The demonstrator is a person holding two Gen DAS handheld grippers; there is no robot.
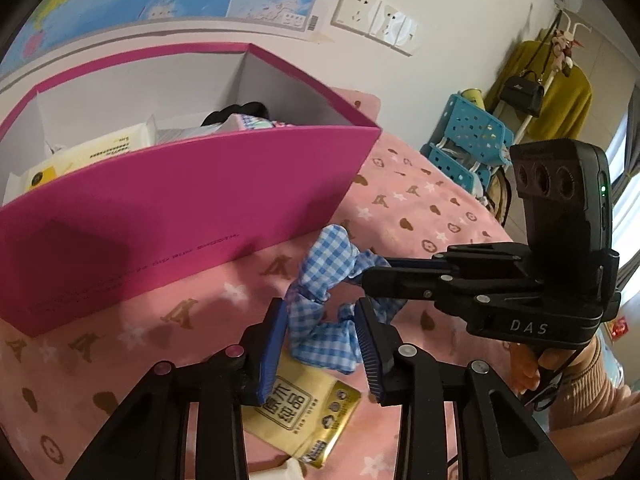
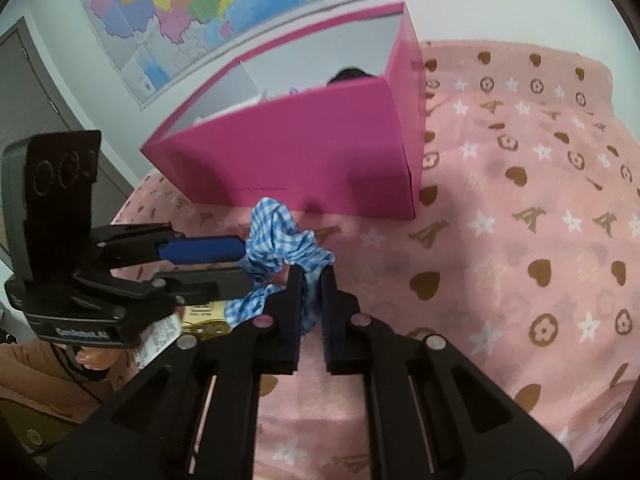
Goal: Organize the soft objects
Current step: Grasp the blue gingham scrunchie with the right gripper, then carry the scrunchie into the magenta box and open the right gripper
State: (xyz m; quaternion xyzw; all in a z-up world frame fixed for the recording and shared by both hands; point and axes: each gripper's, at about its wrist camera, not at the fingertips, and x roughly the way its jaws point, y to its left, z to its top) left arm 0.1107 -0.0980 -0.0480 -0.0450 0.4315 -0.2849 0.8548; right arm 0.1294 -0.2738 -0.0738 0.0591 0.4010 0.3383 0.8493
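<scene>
Pretty bright and even in here, daylight coming off the window (image 1: pixel 628 184) at the right edge of my left view. My pink box (image 1: pixel 192 216) has a soft dark shadow patch on its front. Both fisheyes bend the wall map (image 2: pixel 192 8) hard, with black corners. Edges go soft and smeary, the middle stays reasonably sharp.

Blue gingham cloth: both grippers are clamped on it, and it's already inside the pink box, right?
Not inside. The blue gingham cloth is in front of the pink box, over the pink blanket, as the right wrist view shows. The left gripper and right gripper are both clamped on it.
</scene>
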